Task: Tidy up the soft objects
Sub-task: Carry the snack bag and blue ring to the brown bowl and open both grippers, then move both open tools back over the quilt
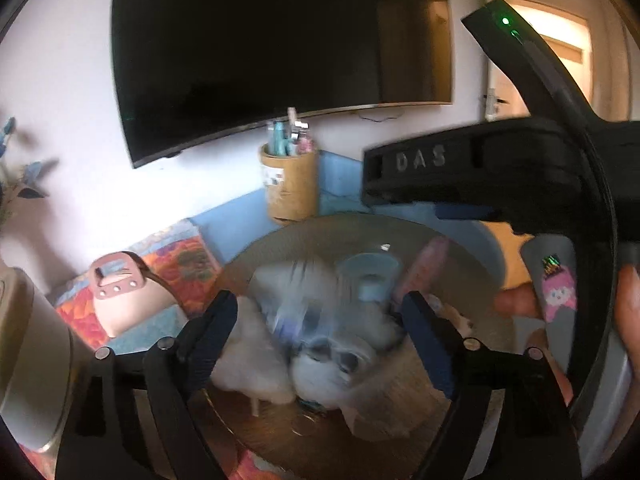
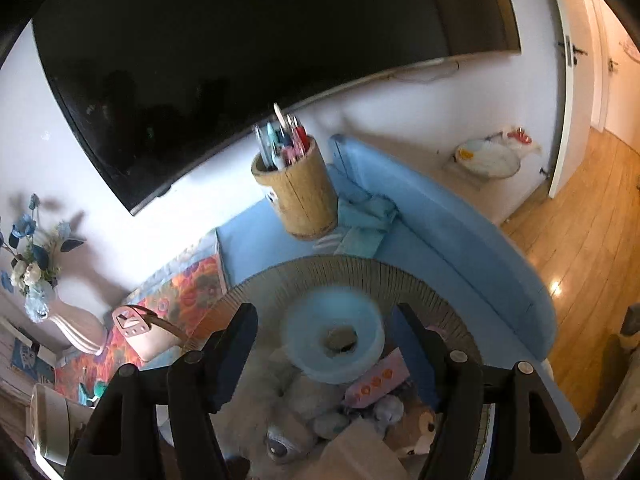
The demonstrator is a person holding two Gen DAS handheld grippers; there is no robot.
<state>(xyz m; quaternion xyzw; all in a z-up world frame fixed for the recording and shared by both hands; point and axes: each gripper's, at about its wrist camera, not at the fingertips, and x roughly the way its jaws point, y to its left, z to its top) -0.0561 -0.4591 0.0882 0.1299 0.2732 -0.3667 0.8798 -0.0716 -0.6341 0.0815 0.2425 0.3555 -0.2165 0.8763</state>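
Left wrist view: left gripper [image 1: 320,332] spread wide, fingers [image 1: 216,332] apart with nothing clamped, hovering over the round woven table [image 1: 280,248]. Beneath and between them, a blurred heap of soft toys [image 1: 320,356], white and grey plush touching one another. Behind the heap, a pale blue ring-shaped holder [image 1: 370,276], and beside it a pink package [image 1: 428,268]. At the table's far edge, a wooden cup [image 1: 290,188] filled with pens and brushes. Upper right, the right gripper [image 1: 472,178] seen side-on; cannot tell how far apart its fingers stand here.

Right wrist view: right gripper [image 2: 324,344] also wide open, fingers [image 2: 236,344] clear of everything. Directly below, the blue ring holder [image 2: 332,340], hollow centre showing. Nearer the camera, the soft toys [image 2: 288,412] piled on the table [image 2: 256,292], a pink card [image 2: 374,388] lying across them and a brown plush [image 2: 420,424] to the right. Wooden cup [image 2: 300,196] of pens upright at the far rim, blue sofa [image 2: 460,240] behind.
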